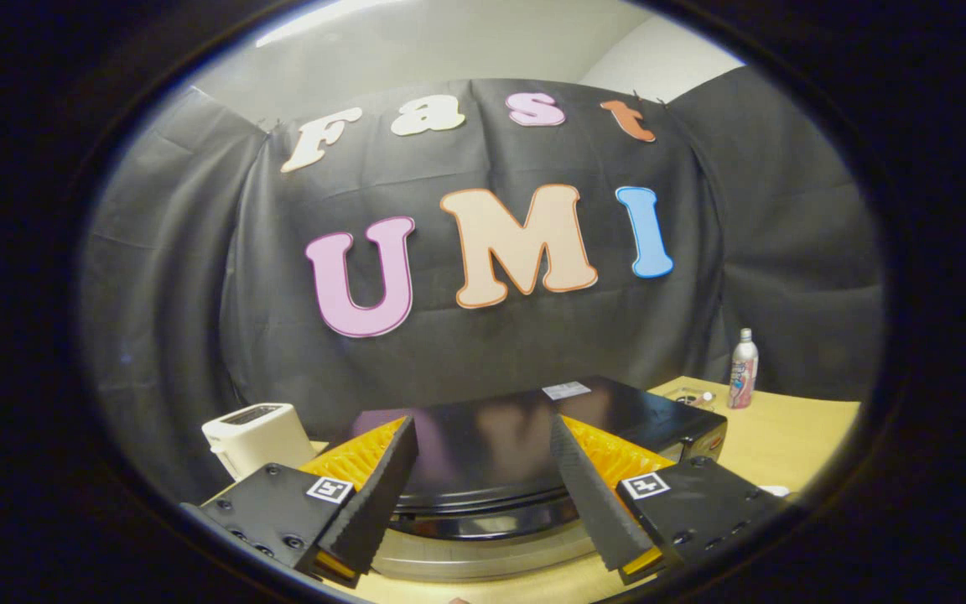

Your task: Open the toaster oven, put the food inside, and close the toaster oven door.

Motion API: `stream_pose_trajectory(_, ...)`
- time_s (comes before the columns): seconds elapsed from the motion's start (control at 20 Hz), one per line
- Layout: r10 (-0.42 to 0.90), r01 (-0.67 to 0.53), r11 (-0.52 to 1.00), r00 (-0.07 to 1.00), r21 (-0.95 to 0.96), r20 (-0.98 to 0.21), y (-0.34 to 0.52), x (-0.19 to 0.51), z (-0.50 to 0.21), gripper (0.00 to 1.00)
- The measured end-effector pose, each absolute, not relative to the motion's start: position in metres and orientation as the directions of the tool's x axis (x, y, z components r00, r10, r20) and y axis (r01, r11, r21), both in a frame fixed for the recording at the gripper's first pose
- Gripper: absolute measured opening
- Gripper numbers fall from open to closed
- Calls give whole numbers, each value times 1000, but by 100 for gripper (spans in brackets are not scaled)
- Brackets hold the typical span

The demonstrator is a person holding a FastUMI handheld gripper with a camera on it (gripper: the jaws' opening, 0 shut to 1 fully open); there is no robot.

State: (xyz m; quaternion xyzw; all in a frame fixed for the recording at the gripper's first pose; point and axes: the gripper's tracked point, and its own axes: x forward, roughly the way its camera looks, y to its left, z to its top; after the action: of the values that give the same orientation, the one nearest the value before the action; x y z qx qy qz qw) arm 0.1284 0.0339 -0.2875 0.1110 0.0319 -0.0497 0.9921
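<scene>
I hold the gripper [483, 470] above the front of the toaster oven [525, 428], its two fingers spread wide and grasping nothing, in the lower centre of the frame. The oven, a glossy black box, lies straight ahead of and below the fingers, its flat top running away between them toward the booth wall, its long axis crosswise from lower left to right of the frame. The curved front edge sits just under the fingertips, with a paler metallic band beneath it that I take for the top of the door [483, 549]; the door looks closed, and I cannot make out a handle from this height. By my judgement, opening has not begun, and the move ahead turns on dropping the fingers down and forward over that front edge. A small pale label [566, 390] lies on the oven's top near its far edge; its writing is too small to read. A white pop-up toaster [258, 434] stands at lower left, just beside the oven. On the wooden table [785, 436] at right stand a slim bottle [743, 369], its printed wrap illegible, and a small clear container [688, 397] near it. I cannot pick out the food.
</scene>
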Motion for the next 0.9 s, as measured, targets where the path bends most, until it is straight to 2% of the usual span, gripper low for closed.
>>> stream_pose_trajectory(0.15,-97,117,978,988,171,-119,35,126,-307,100)
stream_pose_trajectory(0.6,-167,159,974,985,162,40,28,97,-303,100)
stream_pose_trajectory(0.9,-161,170,973,985,158,-70,23,51,-318,99)
